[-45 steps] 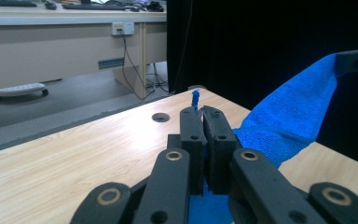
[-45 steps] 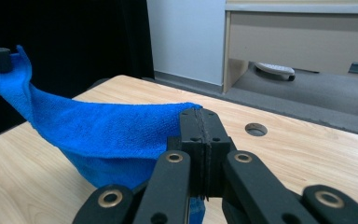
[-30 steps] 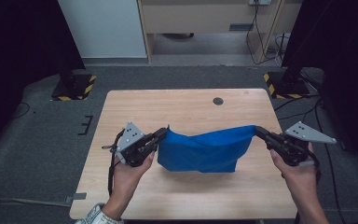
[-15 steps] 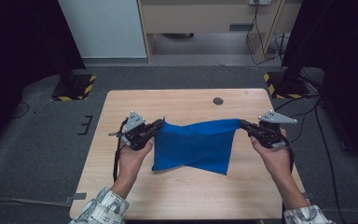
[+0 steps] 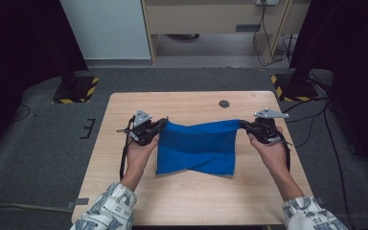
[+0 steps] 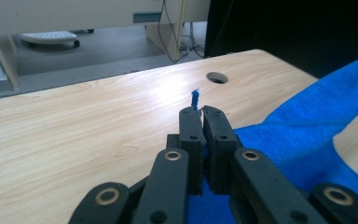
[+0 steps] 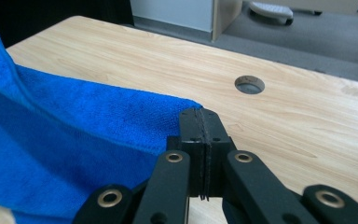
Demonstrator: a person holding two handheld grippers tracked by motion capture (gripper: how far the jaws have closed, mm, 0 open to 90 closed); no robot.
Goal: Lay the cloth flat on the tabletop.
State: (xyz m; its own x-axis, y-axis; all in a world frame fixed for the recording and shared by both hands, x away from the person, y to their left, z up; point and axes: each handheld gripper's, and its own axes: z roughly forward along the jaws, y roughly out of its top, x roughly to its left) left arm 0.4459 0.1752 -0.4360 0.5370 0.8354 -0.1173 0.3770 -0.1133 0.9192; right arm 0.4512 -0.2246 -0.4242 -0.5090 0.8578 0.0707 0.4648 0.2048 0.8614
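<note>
Between the left claw and right claw, both clamped on its corners, the blue cloth stretches left-to-right.

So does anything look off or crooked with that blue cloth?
Slightly. The blue cloth sags between the left gripper and right gripper, its lower edge bunched unevenly on the table. No damage visible.

You are working in a lab-like recording room: a light wooden table with a cable hole stands on grey carpet, between black stands on hazard-striped bases, with cables behind.
</note>
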